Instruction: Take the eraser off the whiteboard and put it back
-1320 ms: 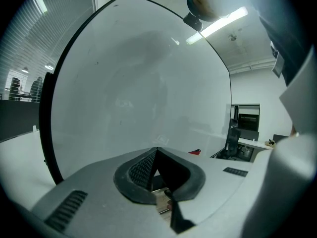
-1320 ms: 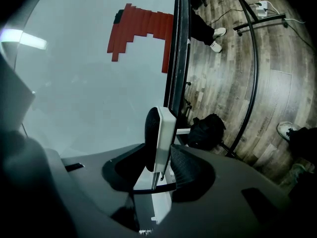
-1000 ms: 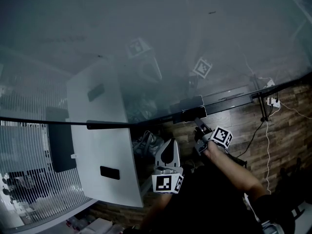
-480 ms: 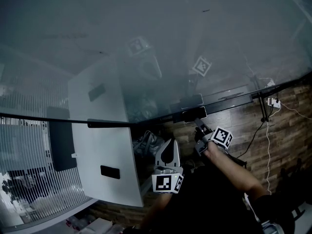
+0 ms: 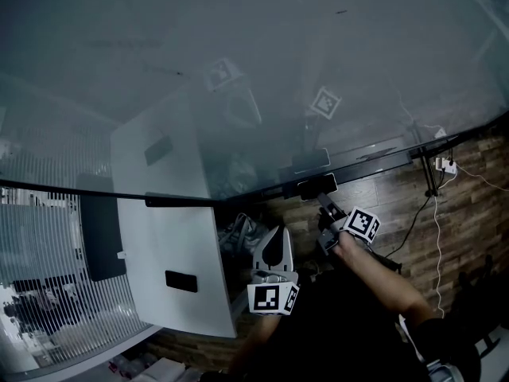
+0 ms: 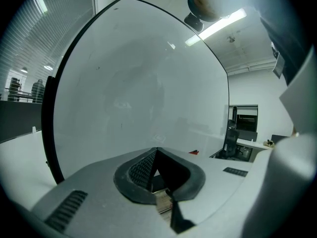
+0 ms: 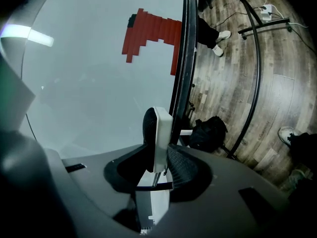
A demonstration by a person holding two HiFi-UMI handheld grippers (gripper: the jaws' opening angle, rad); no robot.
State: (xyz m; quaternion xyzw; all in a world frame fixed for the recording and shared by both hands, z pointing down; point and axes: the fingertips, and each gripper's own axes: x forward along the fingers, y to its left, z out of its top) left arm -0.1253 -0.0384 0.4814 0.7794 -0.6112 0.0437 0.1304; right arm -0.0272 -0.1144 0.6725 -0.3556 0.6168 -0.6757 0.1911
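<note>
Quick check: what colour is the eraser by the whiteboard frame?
The eraser is white-backed with a black felt face; clearest in the right gripper view.

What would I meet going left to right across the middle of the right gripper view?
Pale grey whiteboard surface → white-backed eraser with black felt → soft black bag → thin black curved stand tube → light-coloured shoe at the edge.
</note>
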